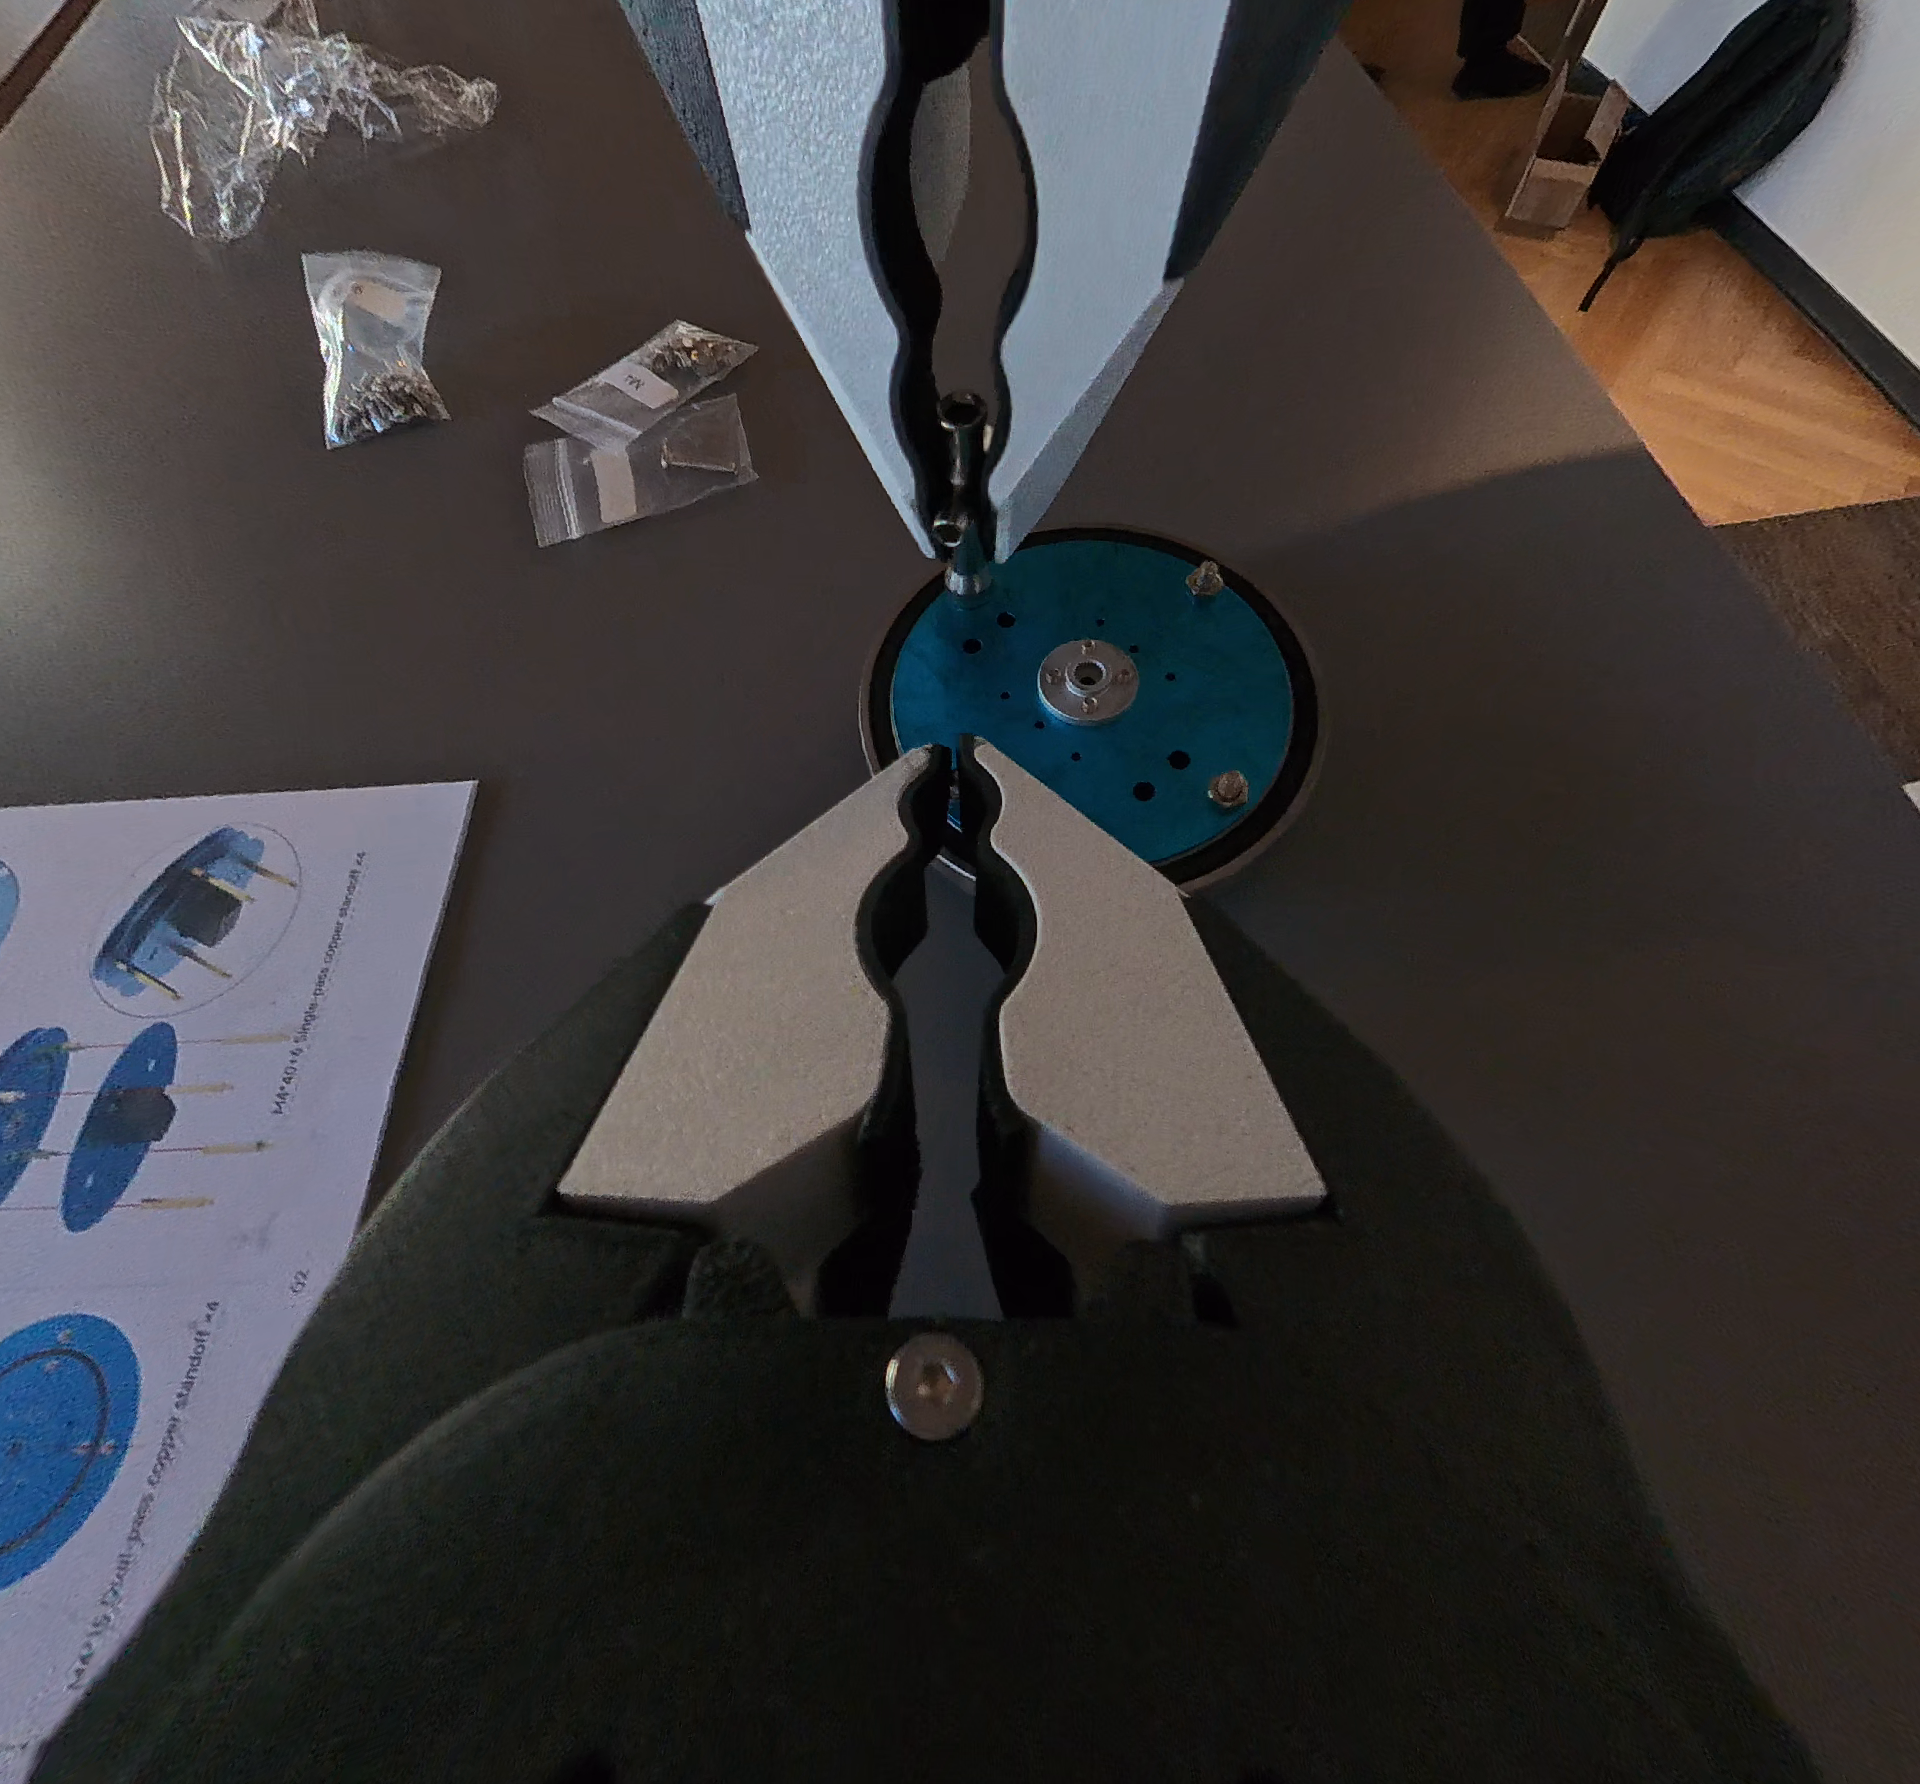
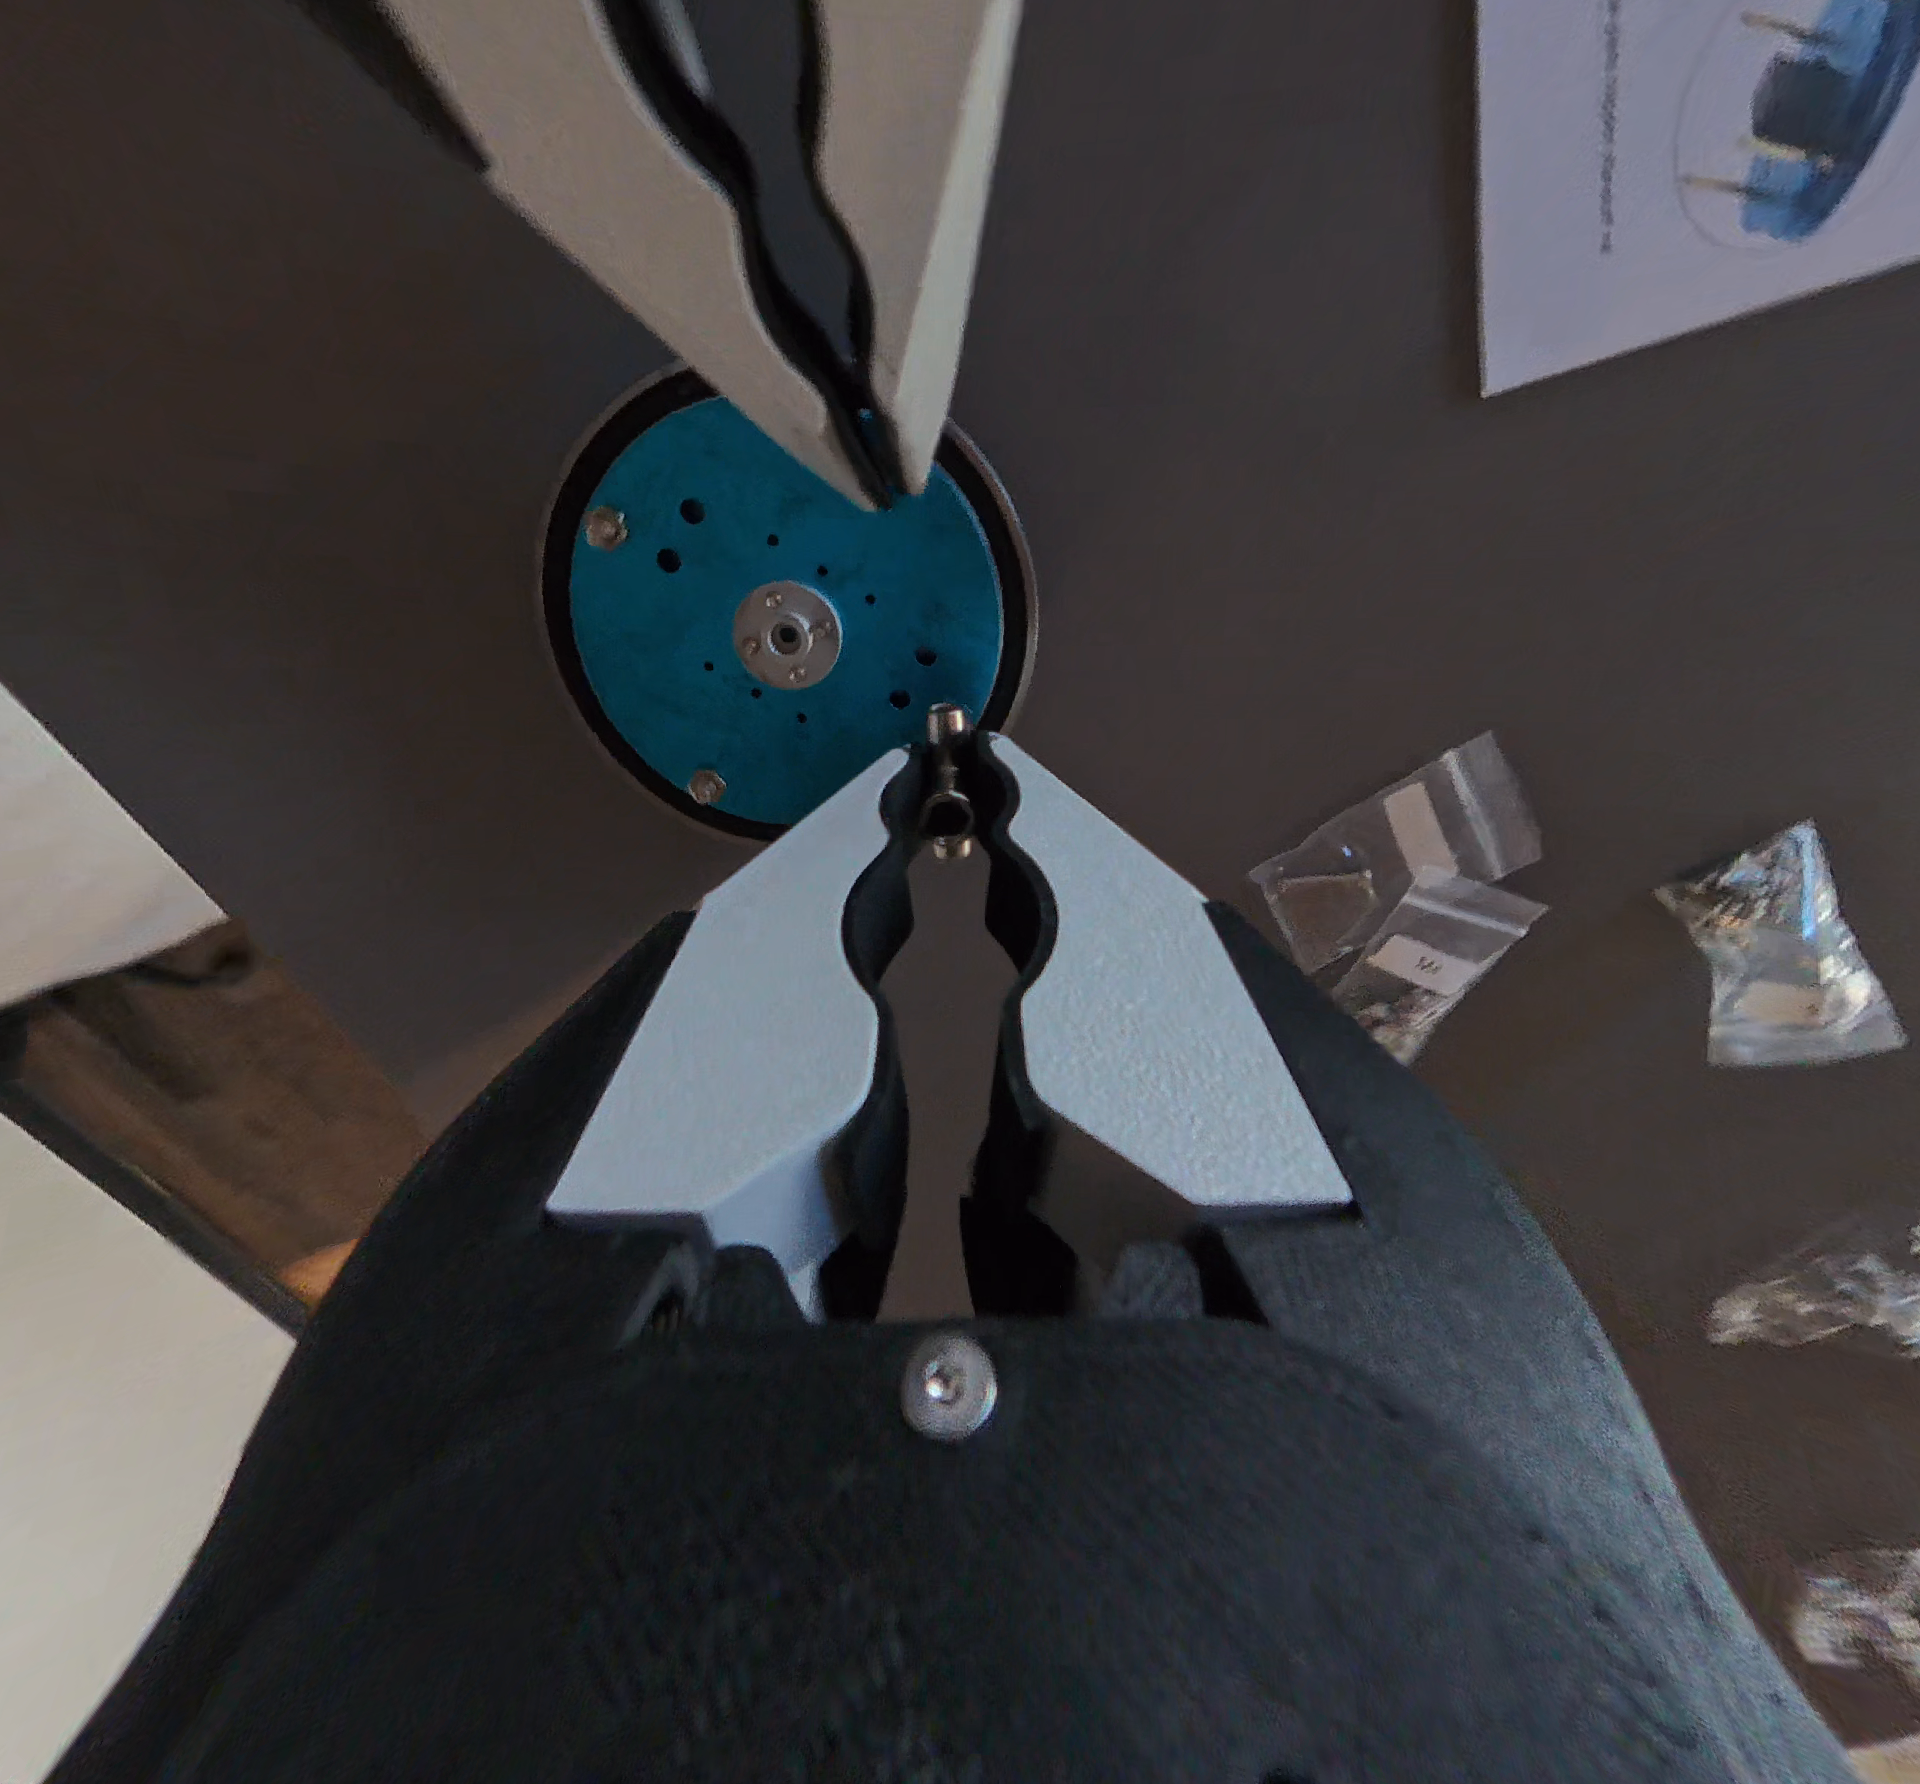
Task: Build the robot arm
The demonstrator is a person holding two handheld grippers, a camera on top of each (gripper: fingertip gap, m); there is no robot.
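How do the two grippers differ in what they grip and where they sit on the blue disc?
The right gripper clamps a small metal socket tool standing on a fastener at the blue disc rim; the left gripper pinches the disc's opposite edge and holds no tool. The right one's fingers sit slightly apart around the tool; the left's nearly meet. Both have pale fingers with wavy black pads.

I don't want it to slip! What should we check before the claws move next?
1. Left claw pinches disc rim: ok.
2. Right claw shut on tool: ok.
3. Tool tip touches disc near rim: ok.
4. Tip seated in a hole: cannot tell.
5. Two studs stand on disc: ok.
6. Bags lie apart from claws: ok.
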